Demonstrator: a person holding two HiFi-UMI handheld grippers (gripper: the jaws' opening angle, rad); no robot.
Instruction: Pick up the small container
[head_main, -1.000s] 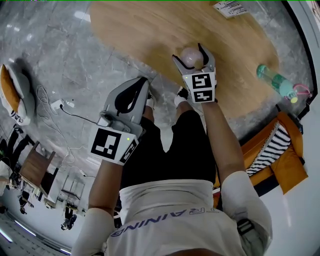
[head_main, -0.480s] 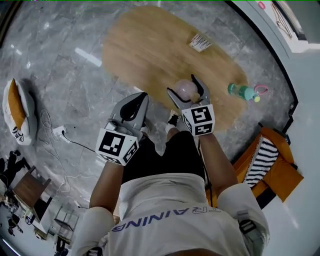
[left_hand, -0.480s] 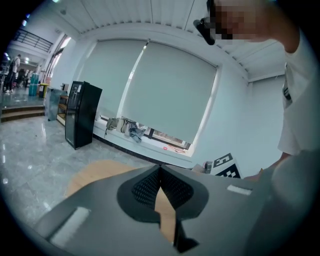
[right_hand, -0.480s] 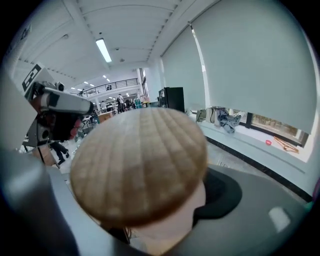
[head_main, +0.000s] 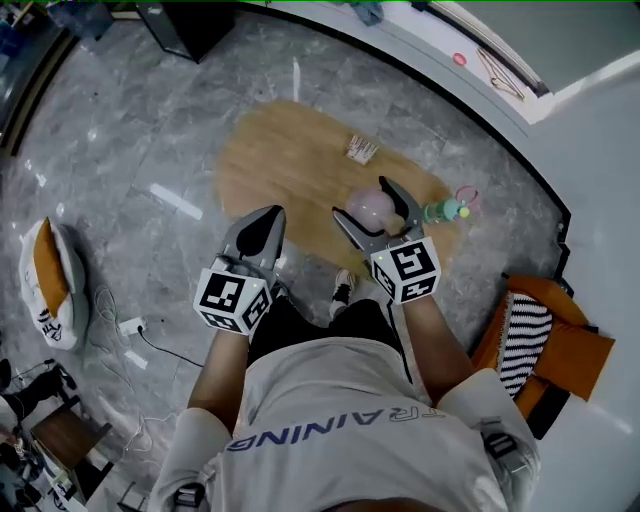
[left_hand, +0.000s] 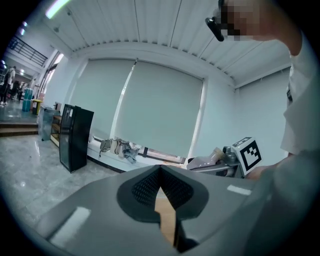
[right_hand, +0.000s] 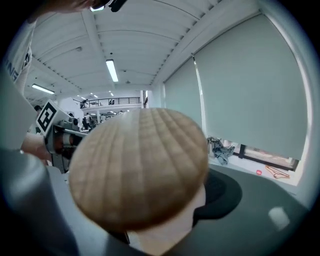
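The small container (head_main: 368, 208) is a pale pink round pot with a ribbed wooden lid (right_hand: 140, 170). My right gripper (head_main: 364, 198) is shut on it and holds it high above the oval wooden table (head_main: 290, 170). In the right gripper view the lid fills the middle and hides the fingertips. My left gripper (head_main: 262, 222) hangs to the left of it at about the same height. Its jaws meet at the tips in the left gripper view (left_hand: 160, 169), with nothing between them. The right gripper's marker cube (left_hand: 248, 152) shows at the right of that view.
Far below on the table lie a green bottle (head_main: 445, 211) at its right end and a small printed packet (head_main: 362, 149). An orange chair with a striped cushion (head_main: 540, 340) stands at the right. A cushion (head_main: 50, 280) and cables (head_main: 130, 325) lie on the marble floor.
Both grippers have risen a long way with the person standing up. The table and floor now look much smaller and farther below. The container has stayed in the right gripper.
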